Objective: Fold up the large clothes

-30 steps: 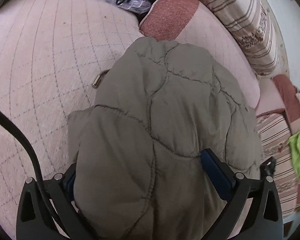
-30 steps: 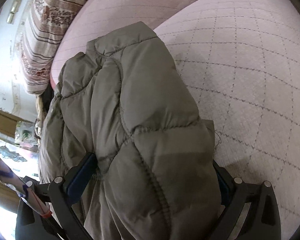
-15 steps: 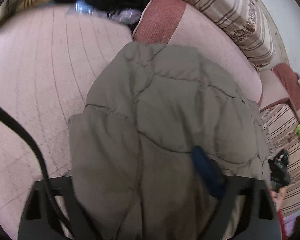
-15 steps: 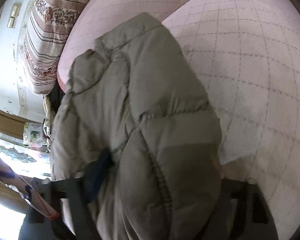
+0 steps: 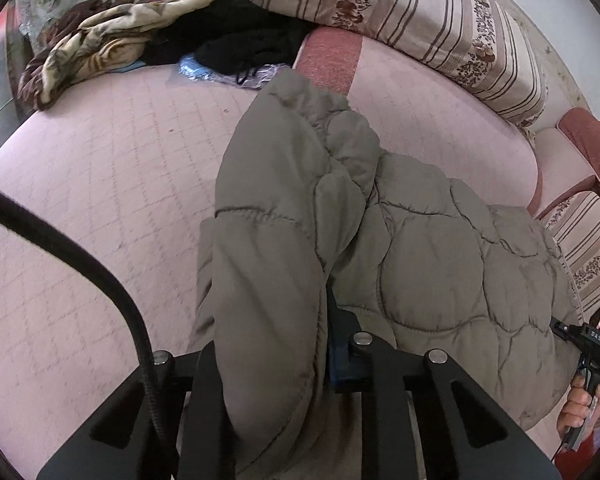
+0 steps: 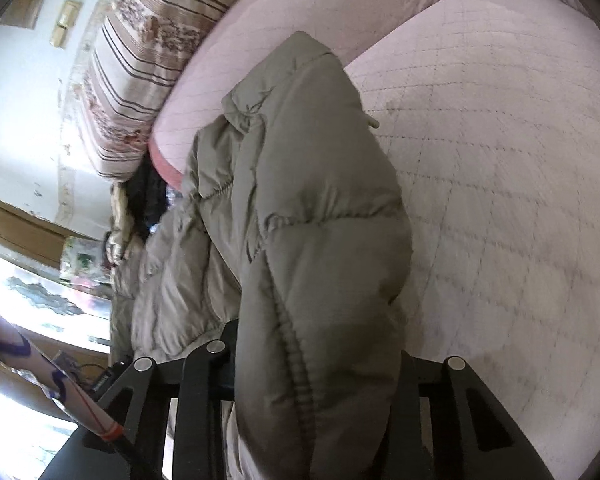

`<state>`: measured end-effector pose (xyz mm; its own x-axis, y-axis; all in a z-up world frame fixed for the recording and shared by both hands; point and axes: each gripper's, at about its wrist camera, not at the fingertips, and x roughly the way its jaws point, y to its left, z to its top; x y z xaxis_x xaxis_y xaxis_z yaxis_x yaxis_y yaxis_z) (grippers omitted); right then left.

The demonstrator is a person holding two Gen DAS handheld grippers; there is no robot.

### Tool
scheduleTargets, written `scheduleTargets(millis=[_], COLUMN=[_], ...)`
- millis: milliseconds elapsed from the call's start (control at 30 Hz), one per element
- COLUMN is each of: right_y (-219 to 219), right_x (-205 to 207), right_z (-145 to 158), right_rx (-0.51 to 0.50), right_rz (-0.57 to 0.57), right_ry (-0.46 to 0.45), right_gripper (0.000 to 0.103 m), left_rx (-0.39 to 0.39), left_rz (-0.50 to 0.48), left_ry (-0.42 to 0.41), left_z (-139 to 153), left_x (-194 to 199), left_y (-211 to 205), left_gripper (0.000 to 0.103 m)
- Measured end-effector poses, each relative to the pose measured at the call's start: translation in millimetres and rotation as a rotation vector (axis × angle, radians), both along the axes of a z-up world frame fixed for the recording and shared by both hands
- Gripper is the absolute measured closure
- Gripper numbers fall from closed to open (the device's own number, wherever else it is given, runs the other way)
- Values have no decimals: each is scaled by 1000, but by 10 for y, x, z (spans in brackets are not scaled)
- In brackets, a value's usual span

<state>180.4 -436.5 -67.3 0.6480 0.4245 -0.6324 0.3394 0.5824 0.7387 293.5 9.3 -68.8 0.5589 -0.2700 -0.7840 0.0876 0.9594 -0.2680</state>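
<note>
A grey-green quilted puffer jacket (image 5: 400, 240) lies bunched on a pink quilted bed cover (image 5: 100, 200). My left gripper (image 5: 272, 344) is shut on a thick fold of the jacket, which drapes over the jaws and hides the fingertips. My right gripper (image 6: 312, 360) is shut on another thick fold of the same jacket (image 6: 300, 184) and holds it off the bed cover (image 6: 500, 160). The right gripper's body and the hand on it show at the left wrist view's right edge (image 5: 592, 352).
A striped floral bolster (image 5: 420, 20) runs along the back of the bed, also seen in the right wrist view (image 6: 140, 60). A pile of black and beige clothes (image 5: 160, 36) and a blue plastic bag (image 5: 204, 70) sit at the far corner. A black cable (image 5: 80, 256) crosses the left.
Both grippers' jaws have closed in on the jacket folds they straddled. Both have lifted and pulled back, so more of the bed and the far clothes pile shows.
</note>
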Motion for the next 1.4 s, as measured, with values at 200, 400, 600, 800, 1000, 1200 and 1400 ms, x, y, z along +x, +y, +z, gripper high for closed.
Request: scheduleTargets(millis=[200,400,600,800,1000,1200,1400], right_y=[85,128,-153,-296,-425,-406,-185], right_x=[-164,142,536,544,352,353,501], right_z=[2,-2,-320,-372,-354,-506,-564], right_rx=[-48,-258,-218,-126,-52,29,-1], right_rz=[-67,-70,-109,-155,-108,10,161], right_ry=[-10,65,72,84,85,54,21], right_gripper=[64,56,28,11,8,6,0], left_rx=[45,139,152,35,-233,-440,-412], left_rz=[23,44,90,96,67,-79,-305], left_ry=[-2,3,3,93,106,271,290], left_z=[38,-237,-474,-507,-298,-736,-951], left_x=[-124,366,788,909,787,978,965], left_y=[-40,-130,-150,66,729,957,322], left_gripper=[83,72,59,46,26,23,1])
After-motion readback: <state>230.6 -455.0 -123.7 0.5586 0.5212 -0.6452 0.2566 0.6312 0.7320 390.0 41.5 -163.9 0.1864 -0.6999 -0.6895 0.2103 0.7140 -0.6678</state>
